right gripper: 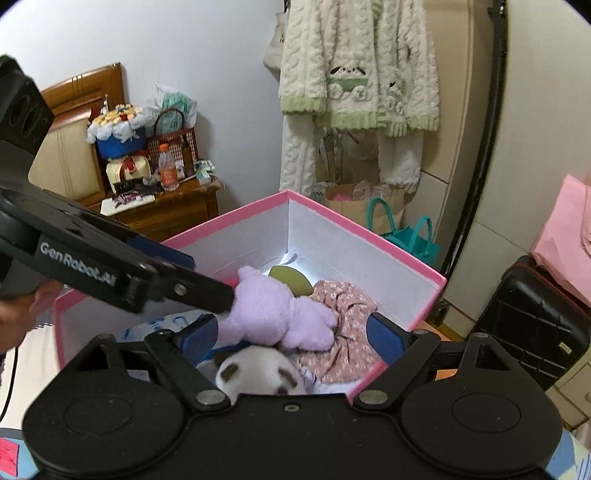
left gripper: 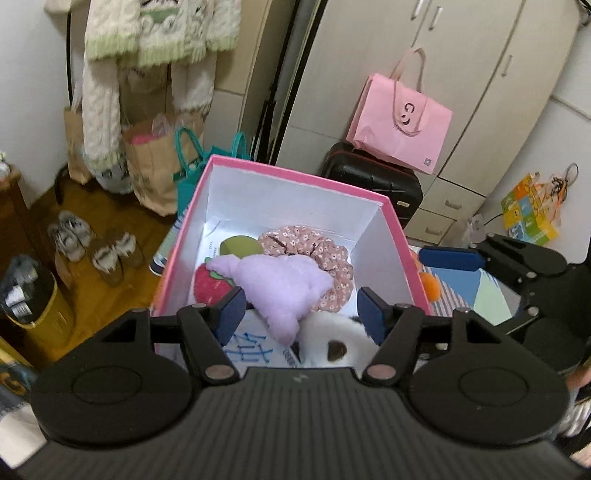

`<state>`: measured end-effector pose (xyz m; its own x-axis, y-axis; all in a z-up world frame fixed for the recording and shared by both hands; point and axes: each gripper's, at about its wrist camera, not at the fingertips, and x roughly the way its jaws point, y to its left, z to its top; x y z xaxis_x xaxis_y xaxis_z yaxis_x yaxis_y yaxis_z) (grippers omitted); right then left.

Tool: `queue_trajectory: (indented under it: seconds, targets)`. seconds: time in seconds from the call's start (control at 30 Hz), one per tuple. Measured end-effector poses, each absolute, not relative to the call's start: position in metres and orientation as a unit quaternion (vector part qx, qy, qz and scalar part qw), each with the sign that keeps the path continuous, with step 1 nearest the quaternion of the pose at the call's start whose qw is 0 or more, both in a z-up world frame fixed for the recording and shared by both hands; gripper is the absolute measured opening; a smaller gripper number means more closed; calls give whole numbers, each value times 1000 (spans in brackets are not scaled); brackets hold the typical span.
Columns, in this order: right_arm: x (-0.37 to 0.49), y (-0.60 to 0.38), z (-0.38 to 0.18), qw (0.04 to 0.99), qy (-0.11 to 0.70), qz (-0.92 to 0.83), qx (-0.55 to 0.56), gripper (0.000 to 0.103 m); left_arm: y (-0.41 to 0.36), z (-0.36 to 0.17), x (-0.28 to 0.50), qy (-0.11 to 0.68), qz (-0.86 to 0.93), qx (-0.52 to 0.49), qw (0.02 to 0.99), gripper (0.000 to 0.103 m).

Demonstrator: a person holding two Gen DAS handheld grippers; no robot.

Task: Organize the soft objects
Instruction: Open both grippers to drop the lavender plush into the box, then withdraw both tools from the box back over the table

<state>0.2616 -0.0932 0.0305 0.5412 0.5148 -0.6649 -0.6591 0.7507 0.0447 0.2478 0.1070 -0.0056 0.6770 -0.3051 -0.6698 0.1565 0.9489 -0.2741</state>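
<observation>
Lying on top of the pile inside the pink box (left gripper: 400, 236), the lilac plush toy (left gripper: 284, 284) sprawls across the middle of the white interior, one limb pointing toward six o'clock in the left wrist view. Touching it at two o'clock is a floral pink scrunchie (left gripper: 332, 254); at nine o'clock sits a red strawberry-shaped soft piece (left gripper: 210, 286), and at eleven o'clock a green rounded piece (left gripper: 238, 245). A white plush with brown patches (left gripper: 332, 343) lies at five o'clock, partly under the lilac one.

The left gripper (left gripper: 301, 314) hangs over the near edge of the box with its jaws partly apart — the lilac toy lies between the blue pads, yet they do not press on it. In the right wrist view it reaches in from nine o'clock, its tip against the lilac toy's head. The right gripper (right gripper: 291, 334) hovers above the near rim with jaws wide, holding nothing; the white plush and the lilac toy sit below the gap.

Beyond the box at one o'clock stands a black suitcase (left gripper: 373, 177) with a pink paper bag (left gripper: 399, 125) on it. At ten o'clock a cream knitted sweater (left gripper: 155, 33) hangs over paper bags and furry slippers (left gripper: 96, 247) on the wooden floor.
</observation>
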Motion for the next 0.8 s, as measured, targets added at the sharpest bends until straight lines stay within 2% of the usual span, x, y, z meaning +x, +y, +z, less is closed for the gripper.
queue_trajectory:
  seconds: [0.53,0.8]
  targets:
    - [167,-138,83,882,310,342,-99,91,72,53,135,344,-202,-32,916,66]
    - [121,-172,106,893,293,328,-98,91,34,62,93,327,-249,16,912,66]
